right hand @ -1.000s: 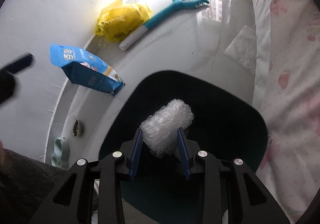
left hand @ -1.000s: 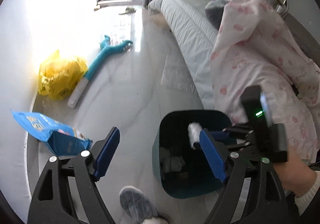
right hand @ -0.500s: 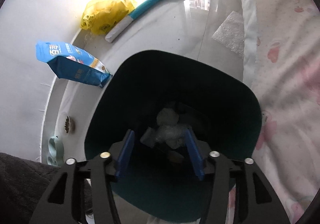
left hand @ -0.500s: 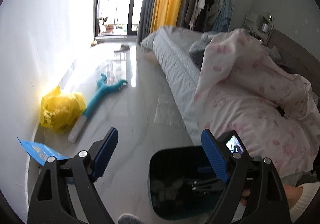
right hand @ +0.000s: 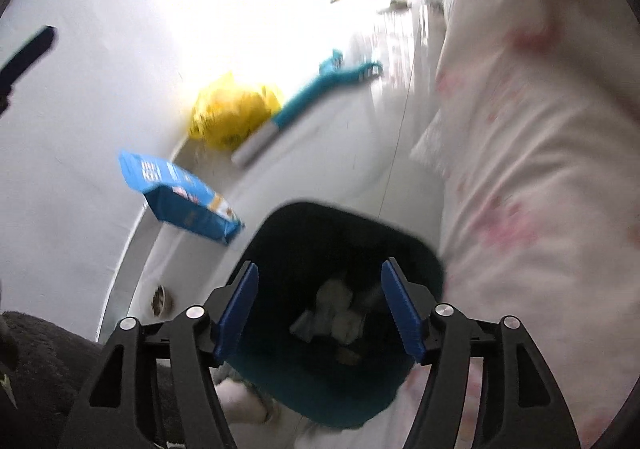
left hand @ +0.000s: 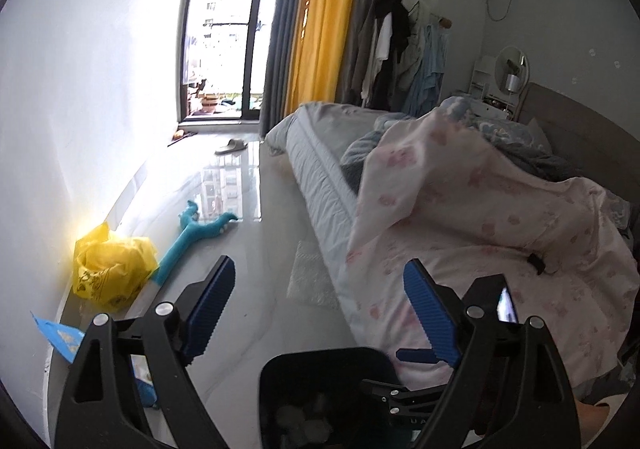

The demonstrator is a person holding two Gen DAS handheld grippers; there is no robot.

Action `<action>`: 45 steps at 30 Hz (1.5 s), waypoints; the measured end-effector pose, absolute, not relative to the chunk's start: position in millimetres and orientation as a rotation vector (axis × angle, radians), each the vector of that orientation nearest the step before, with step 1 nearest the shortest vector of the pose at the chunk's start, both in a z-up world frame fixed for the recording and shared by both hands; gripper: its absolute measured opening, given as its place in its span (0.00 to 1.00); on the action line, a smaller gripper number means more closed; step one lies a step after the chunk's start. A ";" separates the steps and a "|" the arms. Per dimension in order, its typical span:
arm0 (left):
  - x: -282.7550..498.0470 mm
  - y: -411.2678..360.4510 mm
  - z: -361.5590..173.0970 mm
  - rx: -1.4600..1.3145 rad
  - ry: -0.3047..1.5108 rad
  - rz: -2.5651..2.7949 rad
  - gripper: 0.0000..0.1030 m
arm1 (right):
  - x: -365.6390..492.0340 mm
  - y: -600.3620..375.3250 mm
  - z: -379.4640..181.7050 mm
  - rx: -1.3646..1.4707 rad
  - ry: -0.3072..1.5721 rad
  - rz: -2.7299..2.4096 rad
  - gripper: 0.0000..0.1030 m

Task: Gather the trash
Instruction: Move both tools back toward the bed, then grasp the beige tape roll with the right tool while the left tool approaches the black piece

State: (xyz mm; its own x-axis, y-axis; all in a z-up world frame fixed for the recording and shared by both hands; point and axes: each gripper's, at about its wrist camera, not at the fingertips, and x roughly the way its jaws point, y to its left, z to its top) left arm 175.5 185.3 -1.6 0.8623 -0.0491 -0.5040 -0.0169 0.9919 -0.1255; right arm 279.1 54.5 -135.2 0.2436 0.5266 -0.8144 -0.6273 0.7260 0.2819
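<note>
A dark teal bin (right hand: 340, 217) stands on the floor beside the bed, with white crumpled trash (right hand: 336, 309) lying in its bottom. My right gripper (right hand: 319, 269) hangs above the bin's mouth; its jaws are opening and nothing is between the pads. My left gripper (left hand: 316, 281) is raised over the floor just behind the bin (left hand: 304, 361); its jaws are opening too and hold nothing. Loose on the floor are a bubble wrap sheet (left hand: 310, 289) by the bed, a yellow plastic bag (left hand: 110, 269) and a blue packet (right hand: 180, 197) along the wall.
A bed with a pink quilt (left hand: 480, 229) fills the right side. A teal long-handled tool (left hand: 196, 233) lies on the glossy floor near the yellow bag. A small bowl (right hand: 162, 299) sits by the wall. A person's slippered foot (right hand: 244, 401) is beside the bin.
The right gripper let go of a bubble wrap wad, which fell into the bin, and its jaws spread as it rose. The left gripper rose and tipped upward.
</note>
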 end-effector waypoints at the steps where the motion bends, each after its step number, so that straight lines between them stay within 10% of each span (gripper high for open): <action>1: 177.3 179.1 0.8 -0.126 0.524 -0.024 0.88 | 279.8 47.7 -127.2 -0.098 1.037 0.792 0.66; 45: 260.7 -43.3 -23.7 -0.002 0.563 -0.313 0.89 | 353.5 -288.9 -66.2 -0.010 0.746 0.337 0.73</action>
State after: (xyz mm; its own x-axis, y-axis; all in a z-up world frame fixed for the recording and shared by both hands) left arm 260.7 -43.3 -23.7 0.7993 -0.2924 -0.5249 0.2914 0.9526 -0.0868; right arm 353.5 -288.9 -66.2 0.6834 0.2972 -0.6668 -0.3039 0.9463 0.1103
